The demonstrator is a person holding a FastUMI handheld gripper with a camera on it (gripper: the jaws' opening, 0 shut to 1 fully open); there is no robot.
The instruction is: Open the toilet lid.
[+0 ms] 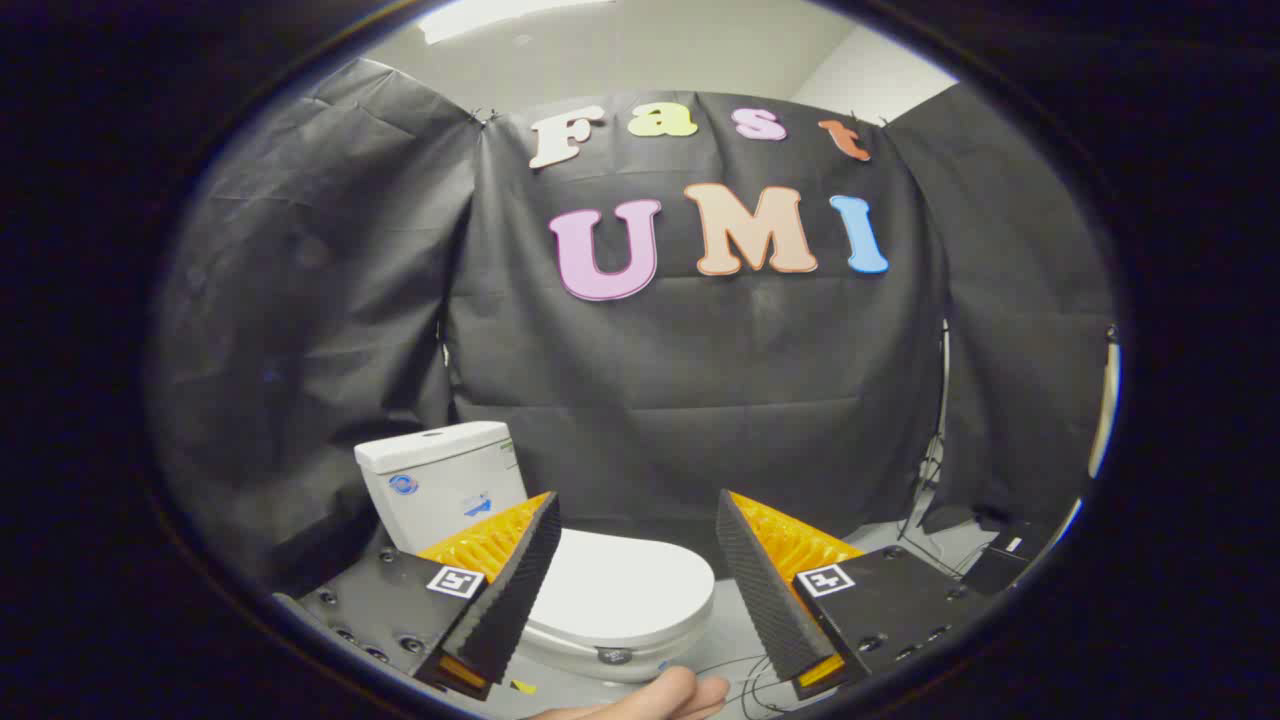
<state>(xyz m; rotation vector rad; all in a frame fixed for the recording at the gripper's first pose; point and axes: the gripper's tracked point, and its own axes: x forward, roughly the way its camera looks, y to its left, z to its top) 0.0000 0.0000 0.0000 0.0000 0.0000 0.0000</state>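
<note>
The gripper (636, 525), a two-finger tool with orange bodies and black ribbed pads, is released: its fingers (515, 590) stand wide apart with nothing pressed between them. Each finger sits on a dark metal plate that carries a small square black-and-white marker.

The white ceramic toilet (600, 640) stands on the pale grey floor (725, 635), below and just beyond the fingers. Its smooth white oval lid (625, 585) lies flat down over the bowl, closed. The lid shows through the gap between the two fingers, with its one side hidden behind the left finger. Neither finger touches it; the gripper hangs above and apart from it.

The white rectangular cistern (440, 475) rises at the back of the toilet, beyond the left finger, close to the black cloth wall (700, 400) of the booth. It bears a small round blue sticker on its front face.

A person's hand (655, 698) shows beneath the gripper, between the finger bases, with a fingertip or two curled forward.

Thin dark cables (740, 680) lie on the floor beside the toilet's front edge, near the right finger. More cables hang down along the cloth wall further to the right, above a dark box (1000, 565) resting on the floor.
</note>
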